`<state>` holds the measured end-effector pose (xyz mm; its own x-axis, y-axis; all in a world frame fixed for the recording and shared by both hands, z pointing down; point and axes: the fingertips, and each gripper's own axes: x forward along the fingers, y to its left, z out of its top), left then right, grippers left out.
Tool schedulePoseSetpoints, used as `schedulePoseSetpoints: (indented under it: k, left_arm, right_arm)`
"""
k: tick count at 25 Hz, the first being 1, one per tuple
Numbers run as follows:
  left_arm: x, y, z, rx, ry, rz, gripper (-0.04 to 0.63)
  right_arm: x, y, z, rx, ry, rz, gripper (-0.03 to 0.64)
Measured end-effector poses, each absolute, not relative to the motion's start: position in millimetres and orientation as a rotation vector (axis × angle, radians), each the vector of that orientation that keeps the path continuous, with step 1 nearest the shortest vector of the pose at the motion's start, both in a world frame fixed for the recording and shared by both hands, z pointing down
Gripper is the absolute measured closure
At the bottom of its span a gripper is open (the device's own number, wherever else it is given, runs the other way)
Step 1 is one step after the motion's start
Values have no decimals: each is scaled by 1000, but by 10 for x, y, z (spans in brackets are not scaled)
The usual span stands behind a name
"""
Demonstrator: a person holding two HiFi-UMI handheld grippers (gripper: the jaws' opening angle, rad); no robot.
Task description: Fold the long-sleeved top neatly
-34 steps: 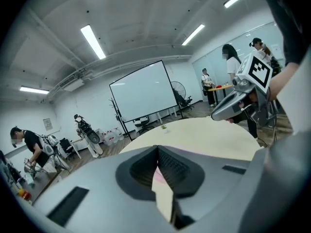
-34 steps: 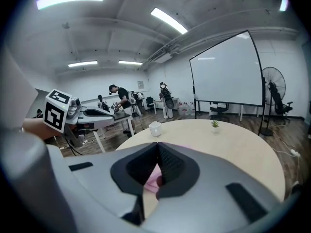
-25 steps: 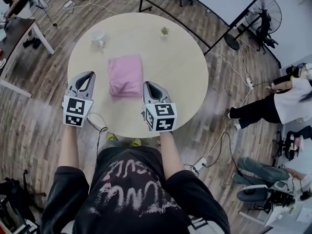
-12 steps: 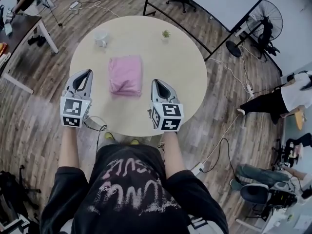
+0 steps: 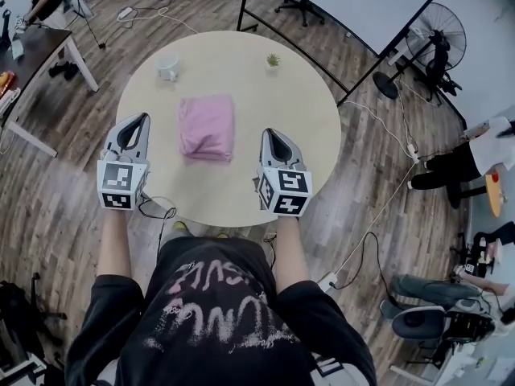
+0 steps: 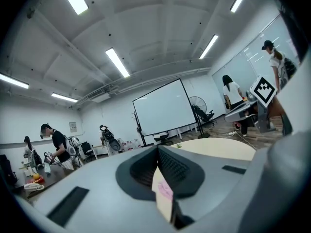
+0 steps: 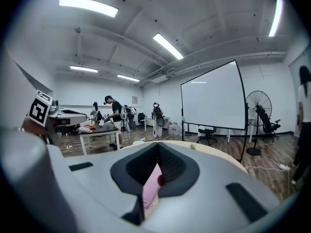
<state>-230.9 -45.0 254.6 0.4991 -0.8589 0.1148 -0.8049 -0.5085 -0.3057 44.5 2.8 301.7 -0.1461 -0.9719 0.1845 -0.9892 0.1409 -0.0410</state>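
Folded pink top [image 5: 207,127] flat on round desk [image 5: 298,95]. Left gripper [image 5: 138,119], right gripper [image 5: 272,133] flank it, not touching; fingers of both fully closed, holding nothing

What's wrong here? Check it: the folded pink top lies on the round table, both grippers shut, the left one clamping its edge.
The left gripper clamps nothing: the head view shows it shut and empty, apart from the pink top. The rest holds: top folded on the round table, right gripper shut too.
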Motion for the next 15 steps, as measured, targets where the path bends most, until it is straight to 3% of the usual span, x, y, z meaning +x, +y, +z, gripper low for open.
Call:
schedulePoseSetpoints:
  k: [15]
  left_arm:
    - [-2373,-559,2524,-2534,1492,-304,583]
  right_arm:
    - [747,-2,2859,2052,-2232,163,614]
